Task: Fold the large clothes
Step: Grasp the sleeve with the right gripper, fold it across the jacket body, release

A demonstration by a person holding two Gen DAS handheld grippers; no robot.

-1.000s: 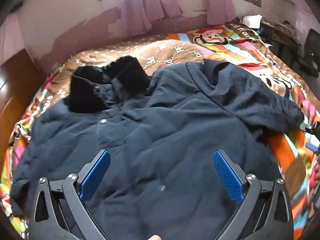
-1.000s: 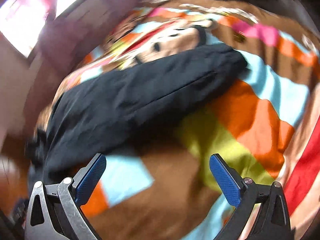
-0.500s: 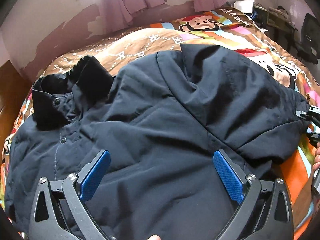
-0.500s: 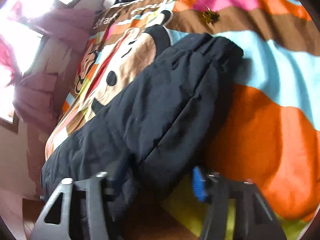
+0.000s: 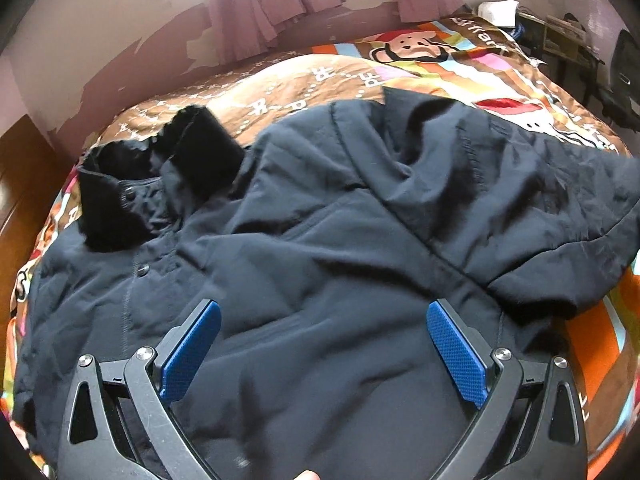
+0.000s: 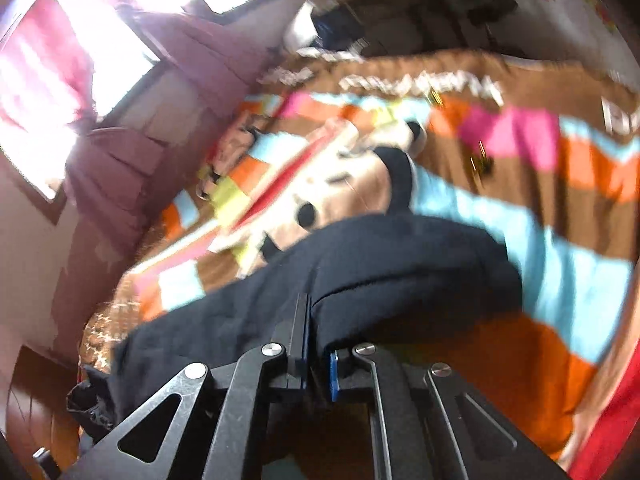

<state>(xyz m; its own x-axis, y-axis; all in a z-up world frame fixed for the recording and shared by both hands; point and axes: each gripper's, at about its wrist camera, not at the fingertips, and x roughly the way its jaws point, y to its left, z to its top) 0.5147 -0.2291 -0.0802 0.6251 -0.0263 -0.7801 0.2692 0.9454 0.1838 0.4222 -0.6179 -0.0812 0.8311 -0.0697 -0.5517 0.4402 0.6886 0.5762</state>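
Right wrist view: pinching the sleeve (image 6: 400, 264) of a dark jacket (image 5: 320, 240) lying spread on the patterned bedspread (image 6: 560, 240), right gripper (image 6: 316, 340) clenched, likely for folding inward; left gripper (image 5: 324, 344) hovering released above the jacket's body.

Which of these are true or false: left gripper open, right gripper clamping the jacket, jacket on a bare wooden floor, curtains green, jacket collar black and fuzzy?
1. The left gripper is open. True; its jaws stand wide above the dark jacket.
2. The right gripper is clamped on the jacket. True; its jaws have just been closing on the sleeve.
3. The jacket lies on a bare wooden floor. False; it lies on a colourful cartoon bedspread.
4. The curtains are green. False; they are pinkish purple.
5. The collar is black and fuzzy. True.
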